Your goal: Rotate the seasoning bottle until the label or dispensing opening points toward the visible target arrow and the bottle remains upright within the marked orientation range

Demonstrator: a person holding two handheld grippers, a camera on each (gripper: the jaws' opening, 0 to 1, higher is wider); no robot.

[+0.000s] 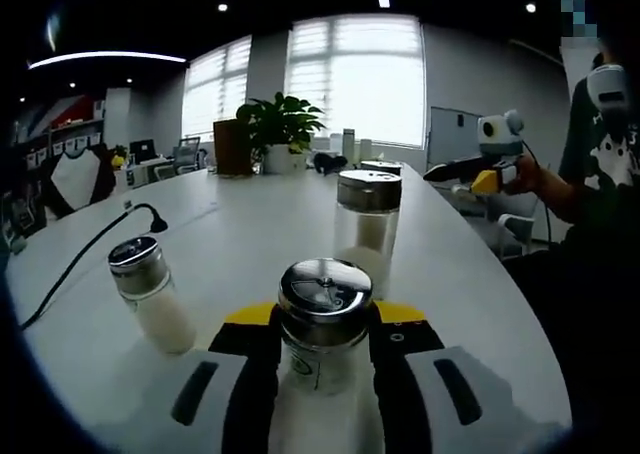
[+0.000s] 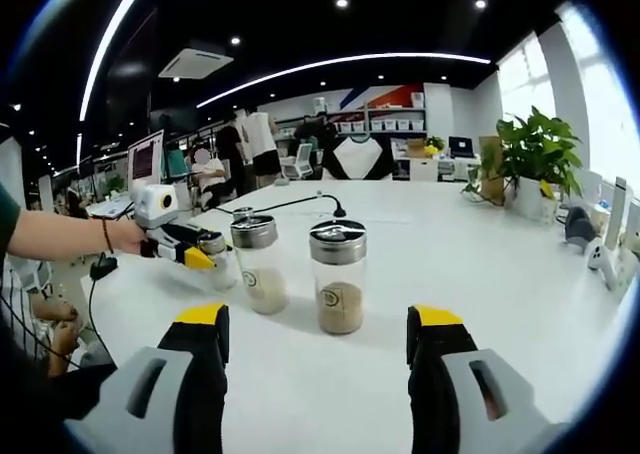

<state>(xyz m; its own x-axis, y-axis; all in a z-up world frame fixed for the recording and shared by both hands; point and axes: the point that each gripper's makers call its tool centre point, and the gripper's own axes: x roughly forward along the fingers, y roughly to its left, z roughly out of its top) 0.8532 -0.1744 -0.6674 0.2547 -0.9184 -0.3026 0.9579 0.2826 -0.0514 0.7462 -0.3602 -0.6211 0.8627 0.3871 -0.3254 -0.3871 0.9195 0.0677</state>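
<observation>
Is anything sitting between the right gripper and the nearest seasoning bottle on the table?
Nothing visible does. In the right gripper view, the right gripper is open with bare white table between its fingers and the bottle with brownish seasoning. The left gripper is closed on another bottle off to the side.

2 low opposed views over shared table

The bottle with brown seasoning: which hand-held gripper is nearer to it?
Right. The right hand-held gripper sits open just short of the brown seasoning bottle; the left hand-held gripper is farther off, gripping another bottle.
</observation>
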